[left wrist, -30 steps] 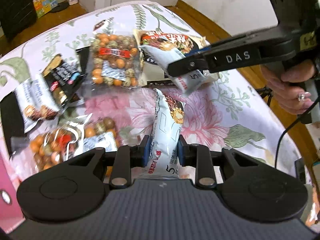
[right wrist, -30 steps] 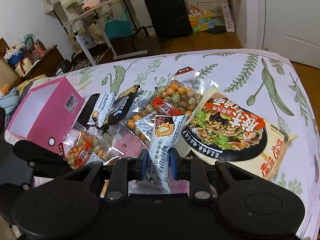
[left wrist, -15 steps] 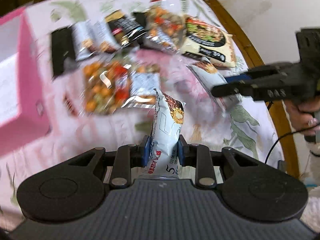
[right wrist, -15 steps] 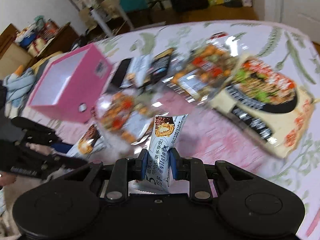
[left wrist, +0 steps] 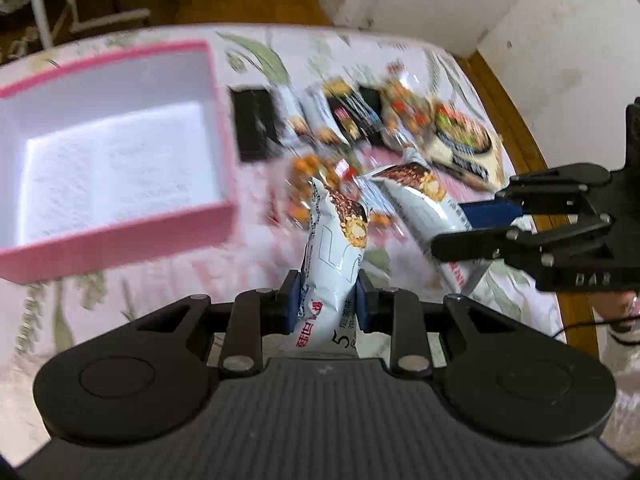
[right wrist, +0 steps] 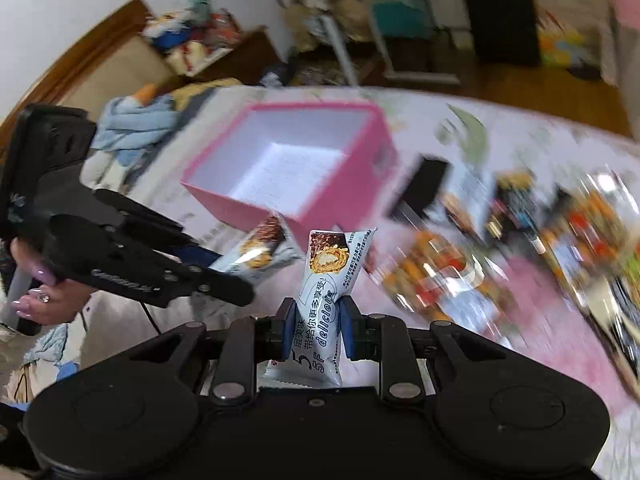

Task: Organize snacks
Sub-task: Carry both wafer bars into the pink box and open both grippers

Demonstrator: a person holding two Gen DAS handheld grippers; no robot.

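Swung from snack pile toward pink box (left wrist: 120, 236) at ten o'clock. Left hand-held gripper (left wrist: 326, 300) and right hand-held gripper (right wrist: 316, 330) each clamped on white snack bar (left wrist: 336, 256). Box empty; most snacks (left wrist: 400, 120) unsorted.

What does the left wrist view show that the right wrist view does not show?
Only the left wrist view shows the noodle pack and the white wall corner. Only the right wrist view shows the black suitcase and the cluttered room. Both show the pink box, empty inside, the blurred snack pile, and each claw, left claw and right claw, shut on a white snack bar.
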